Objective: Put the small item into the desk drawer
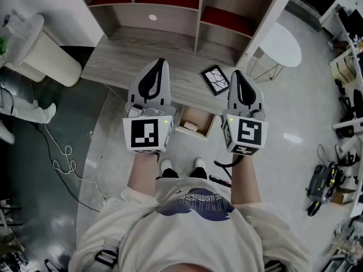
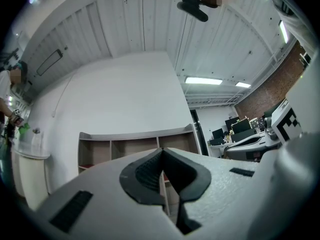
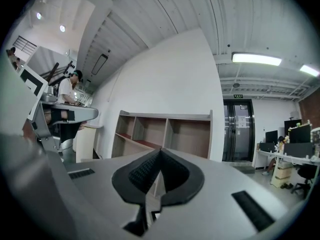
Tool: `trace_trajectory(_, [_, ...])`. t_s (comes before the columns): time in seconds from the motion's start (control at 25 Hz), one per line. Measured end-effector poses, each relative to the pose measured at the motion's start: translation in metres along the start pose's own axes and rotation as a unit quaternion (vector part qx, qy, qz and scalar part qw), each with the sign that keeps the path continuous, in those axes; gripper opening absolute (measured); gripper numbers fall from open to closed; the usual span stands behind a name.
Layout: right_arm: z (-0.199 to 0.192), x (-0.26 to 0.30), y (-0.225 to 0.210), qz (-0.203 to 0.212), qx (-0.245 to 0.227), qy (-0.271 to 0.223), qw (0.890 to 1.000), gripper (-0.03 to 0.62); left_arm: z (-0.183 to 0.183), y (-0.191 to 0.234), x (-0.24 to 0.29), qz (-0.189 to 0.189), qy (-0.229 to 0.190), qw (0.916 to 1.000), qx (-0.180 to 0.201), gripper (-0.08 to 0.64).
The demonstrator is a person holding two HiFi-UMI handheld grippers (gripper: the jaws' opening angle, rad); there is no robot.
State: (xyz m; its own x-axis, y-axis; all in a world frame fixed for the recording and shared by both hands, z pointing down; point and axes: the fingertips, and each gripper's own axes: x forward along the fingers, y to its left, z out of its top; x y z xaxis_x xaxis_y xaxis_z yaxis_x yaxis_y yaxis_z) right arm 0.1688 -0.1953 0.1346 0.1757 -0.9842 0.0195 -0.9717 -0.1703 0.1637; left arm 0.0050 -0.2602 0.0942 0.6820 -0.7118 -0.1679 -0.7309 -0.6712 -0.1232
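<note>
1. The left gripper [image 1: 159, 62] is held out over the front of the desk [image 1: 130, 55]. In its own view the jaws are pressed together at the tips, with nothing between them.
2. The right gripper [image 1: 237, 73] is held beside it, over the desk's right front corner. Its jaws are also closed on each other and empty.
3. The two grippers are apart and roughly parallel, both pointing away from the person towards the shelf [image 1: 170, 7] at the back of the desk.
4. The drawer [image 1: 205, 117] is pulled out from under the desk's front edge. In the head view it shows between the two grippers.
5. A small pale item [image 1: 190, 126] lies inside the drawer, towards its near left part. It is too small to say what it is. Neither gripper touches it.
6. A black frame [image 1: 215, 79] with a white pattern lies flat on the desk, near the front edge and just left of the right gripper.
7. A small white disc [image 1: 152, 17] sits far back on the desk, under the shelf.
8. Below the drawer, the person's shoes [image 1: 166, 166] stand on the floor.
9. A white round table [image 1: 282, 44] stands to the right of the desk, and a pale bin [image 1: 42, 52] to the left.
10. A white cable [image 1: 62, 157] loops across the floor on the left.
</note>
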Motion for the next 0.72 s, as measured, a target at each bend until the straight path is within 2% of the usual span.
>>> trace_trajectory(0.72, [-0.0047, 0.0019, 0.0082, 0.013, 0.000, 0.005, 1.000, -0.003, -0.0035, 0.0065, -0.0054, 0.013, 0.000, 0.9999, -0.004, 0.008])
